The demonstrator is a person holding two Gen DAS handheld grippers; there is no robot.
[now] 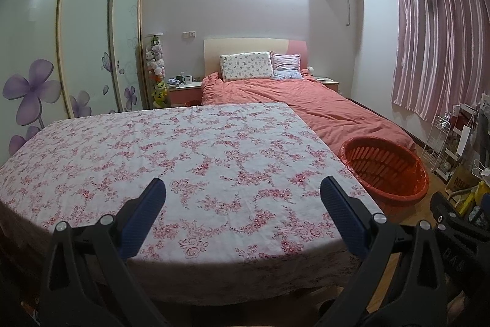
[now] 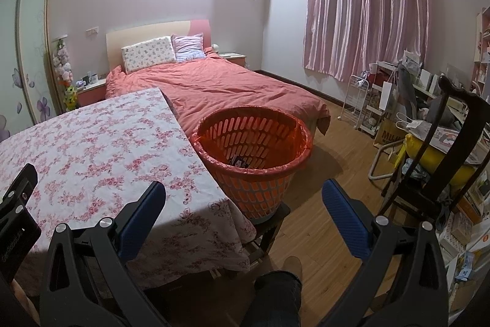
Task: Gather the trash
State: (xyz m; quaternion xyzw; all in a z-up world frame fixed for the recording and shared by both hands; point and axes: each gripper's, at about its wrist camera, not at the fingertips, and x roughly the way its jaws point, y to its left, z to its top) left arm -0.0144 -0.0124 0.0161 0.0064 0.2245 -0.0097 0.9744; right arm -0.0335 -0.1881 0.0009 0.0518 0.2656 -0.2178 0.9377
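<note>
"MU" on brown paper bag [image 2: 388, 133] by rack (rest cut off).

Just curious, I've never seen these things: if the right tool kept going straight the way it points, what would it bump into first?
Probably the orange basket; the open right tool points at its side, nothing between. Depth is uncertain.

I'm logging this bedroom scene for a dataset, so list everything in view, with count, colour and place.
table: one, pink-flowered white cloth, in front of both grippers
bin: one, orange with an orange liner, on a stool at the table's right edge; something dark lies inside
bed: one, salmon cover, behind the table
pillows: two, one flowered cream and one pink, at the headboard
curtain: one, pink, far right wall
wardrobe: one, frosted doors with purple flowers, left
chair: one, dark, right, piled with clutter
left gripper: open, over the table
right gripper: open, near the bin
</note>
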